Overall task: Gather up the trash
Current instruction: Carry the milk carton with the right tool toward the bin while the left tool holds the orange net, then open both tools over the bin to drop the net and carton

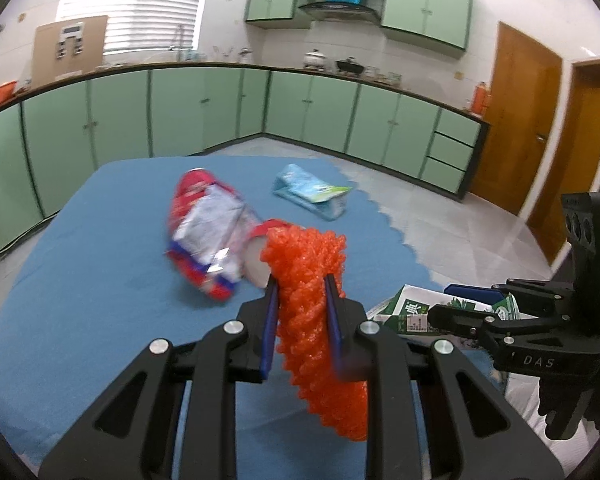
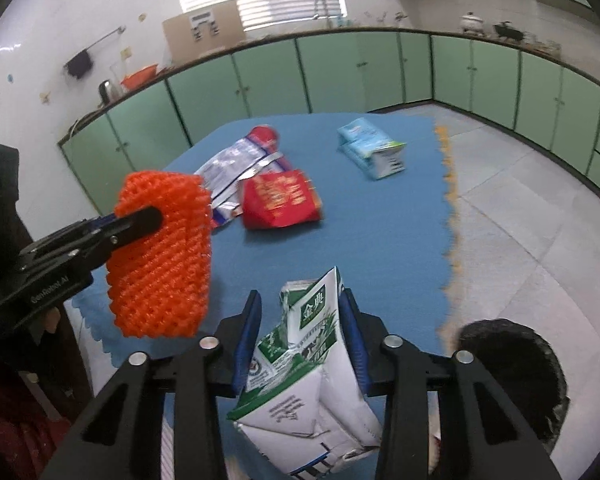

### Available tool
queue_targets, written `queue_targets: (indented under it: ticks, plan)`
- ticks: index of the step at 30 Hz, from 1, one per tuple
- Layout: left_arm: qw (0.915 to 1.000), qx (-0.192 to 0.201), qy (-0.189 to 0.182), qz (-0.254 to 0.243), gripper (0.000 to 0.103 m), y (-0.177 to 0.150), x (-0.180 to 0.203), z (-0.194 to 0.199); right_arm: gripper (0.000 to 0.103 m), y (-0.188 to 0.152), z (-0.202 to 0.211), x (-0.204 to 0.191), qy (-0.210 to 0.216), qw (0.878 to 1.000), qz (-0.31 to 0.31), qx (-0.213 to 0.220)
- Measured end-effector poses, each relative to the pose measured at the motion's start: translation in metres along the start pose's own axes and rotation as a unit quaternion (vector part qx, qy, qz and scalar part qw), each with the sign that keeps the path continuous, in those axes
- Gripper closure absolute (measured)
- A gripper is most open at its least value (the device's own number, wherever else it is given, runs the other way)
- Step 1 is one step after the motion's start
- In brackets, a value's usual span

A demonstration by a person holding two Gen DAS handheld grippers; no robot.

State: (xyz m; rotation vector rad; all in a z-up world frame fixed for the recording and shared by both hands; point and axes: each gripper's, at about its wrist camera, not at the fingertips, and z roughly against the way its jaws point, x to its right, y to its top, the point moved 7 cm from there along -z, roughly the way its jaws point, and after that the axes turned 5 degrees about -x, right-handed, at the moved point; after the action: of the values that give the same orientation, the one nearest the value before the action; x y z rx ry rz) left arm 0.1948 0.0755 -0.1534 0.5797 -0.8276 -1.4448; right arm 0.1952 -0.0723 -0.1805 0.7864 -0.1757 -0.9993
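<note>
In my left hand-held gripper point(image 1: 300, 292) I had the orange foam net point(image 1: 312, 312) clenched between the blue pads, low in the middle of the left wrist view. It was soft and springy, all but weightless, and it sagged below the jaws; I judged a pinch across its middle would hold it, since the mesh squashed flat and gave the pads plenty to bite.

My right hand-held gripper point(image 2: 300, 300) was grasping the green-and-white milk carton point(image 2: 300, 360), low centre in the right wrist view. The carton was crumpled and creased, so I took it for empty and light; its coated card looked slick, and I thought the flattened top end the safest place to hold, where the folds gave stiffness. At the lower right of that view sat a dark round opening point(image 2: 512, 384), perhaps the bin, though I could not tell for sure.

Further up, on the blue-covered table point(image 2: 380, 240), lay a red packet point(image 2: 280, 200) touching a silvery crinkled wrapper point(image 2: 236, 168) with a red end. Both seemed thin and slippery, best pinched at an edge or seam.

Farthest, near the table's upper right edge, a pale blue carton point(image 2: 370, 150) lay on its side, well apart from the rest, dented and probably light.
</note>
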Motion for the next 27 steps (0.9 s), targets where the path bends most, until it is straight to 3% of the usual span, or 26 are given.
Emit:
queue_targets:
  ticks: [9,18,21,27]
  plan:
    - [0.9969,-0.007,-0.059,-0.05,0.083,0.012,0.075,-0.025,0.064,-0.022,0.045,0.079,-0.07,0.995,-0.063,0.026]
    - [0.9854,-0.014,-0.136,-0.101,0.083,0.026,0.171,-0.059,0.063,-0.046,0.089,0.158,-0.146,0.98,-0.126,0.043]
    - [0.9796,-0.038,-0.163,-0.112,0.077,0.022,0.202,-0.078,0.044,-0.055,0.1,0.178,-0.17,0.974,-0.143,0.051]
    - [0.9737,-0.069,-0.185,-0.114,0.062,0.015,0.231,-0.106,0.041,-0.071,0.118,0.205,-0.196,0.963,-0.175,0.06]
